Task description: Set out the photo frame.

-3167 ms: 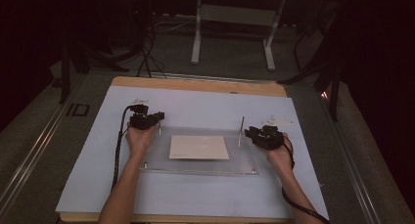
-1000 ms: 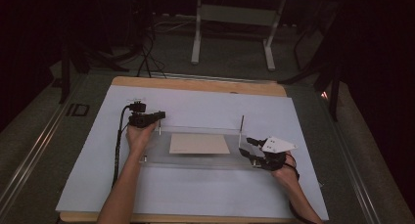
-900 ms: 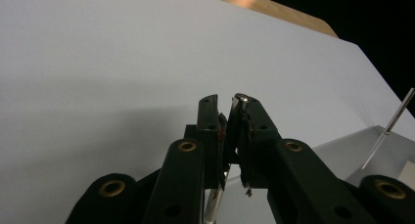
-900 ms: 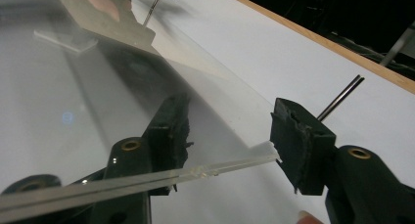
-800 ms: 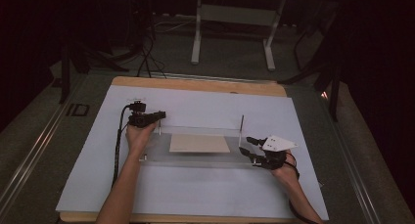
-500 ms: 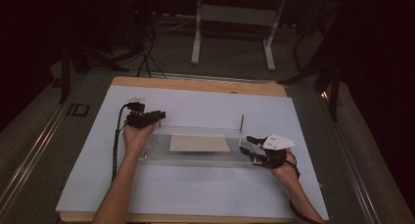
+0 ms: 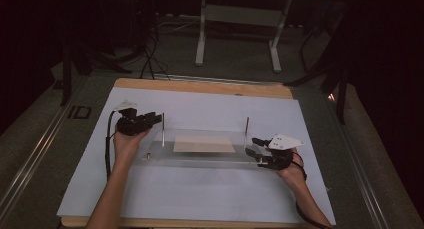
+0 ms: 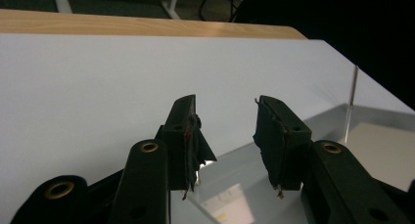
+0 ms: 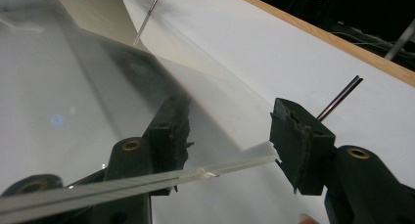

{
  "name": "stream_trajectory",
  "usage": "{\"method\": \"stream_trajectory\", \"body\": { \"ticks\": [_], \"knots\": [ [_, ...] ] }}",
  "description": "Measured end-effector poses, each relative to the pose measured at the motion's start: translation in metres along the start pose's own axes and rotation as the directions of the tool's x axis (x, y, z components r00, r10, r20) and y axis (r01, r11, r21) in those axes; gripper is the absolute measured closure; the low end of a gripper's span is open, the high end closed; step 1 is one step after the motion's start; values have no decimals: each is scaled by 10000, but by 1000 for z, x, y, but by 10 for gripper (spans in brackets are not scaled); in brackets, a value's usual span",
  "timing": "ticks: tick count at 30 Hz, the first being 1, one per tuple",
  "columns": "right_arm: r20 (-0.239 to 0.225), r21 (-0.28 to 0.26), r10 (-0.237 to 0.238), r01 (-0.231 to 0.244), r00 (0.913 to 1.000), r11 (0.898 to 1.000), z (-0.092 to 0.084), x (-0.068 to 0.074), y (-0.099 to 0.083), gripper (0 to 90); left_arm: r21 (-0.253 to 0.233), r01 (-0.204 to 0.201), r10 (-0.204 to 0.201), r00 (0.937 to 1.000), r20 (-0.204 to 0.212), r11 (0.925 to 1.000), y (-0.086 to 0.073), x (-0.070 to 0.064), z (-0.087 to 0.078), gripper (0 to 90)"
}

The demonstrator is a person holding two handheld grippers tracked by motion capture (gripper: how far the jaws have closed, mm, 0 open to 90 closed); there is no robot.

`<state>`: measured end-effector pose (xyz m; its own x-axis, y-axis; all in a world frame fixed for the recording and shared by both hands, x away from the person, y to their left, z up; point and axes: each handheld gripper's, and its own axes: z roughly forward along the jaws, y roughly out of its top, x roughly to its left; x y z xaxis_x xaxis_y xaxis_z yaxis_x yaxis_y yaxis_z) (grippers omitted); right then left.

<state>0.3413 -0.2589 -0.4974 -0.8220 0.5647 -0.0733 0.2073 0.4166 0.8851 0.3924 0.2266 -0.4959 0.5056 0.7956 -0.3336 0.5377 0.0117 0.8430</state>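
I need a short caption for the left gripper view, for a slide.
Left gripper, jaws just opened with nothing between them, above the corner of a clear acrylic sheet on the white table cover.

Left tool (image 7: 159, 118) just opened; right tool (image 7: 256, 150) gapes.

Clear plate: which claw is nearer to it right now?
Right. The right claw sits at the clear plate's right end, the plate's edge between its open jaws. The left claw has just opened and hangs up and back off the plate's left end, jaws empty.
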Motion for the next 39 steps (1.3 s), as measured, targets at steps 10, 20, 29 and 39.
{"method": "stream_trajectory", "body": {
  "ticks": [10,20,29,39],
  "knots": [
    [-63,-104,408,-409,9991,9991,0,-6,6,471,-158,-554,553,9985,-62,9983,0,-3,-15,590],
    [-38,-209,754,-755,9971,9969,1,-11,12,471,-326,-1148,1153,9932,144,9928,5,-13,-25,591],
    [77,-326,1158,-1155,9932,9928,2,-16,18,471,-507,-1414,1426,9895,215,9887,7,-15,-32,590],
    [210,-469,1449,-1438,9892,9885,4,-22,24,483,-647,-1562,1577,9873,198,9856,8,-16,-37,585]
  ]
}}
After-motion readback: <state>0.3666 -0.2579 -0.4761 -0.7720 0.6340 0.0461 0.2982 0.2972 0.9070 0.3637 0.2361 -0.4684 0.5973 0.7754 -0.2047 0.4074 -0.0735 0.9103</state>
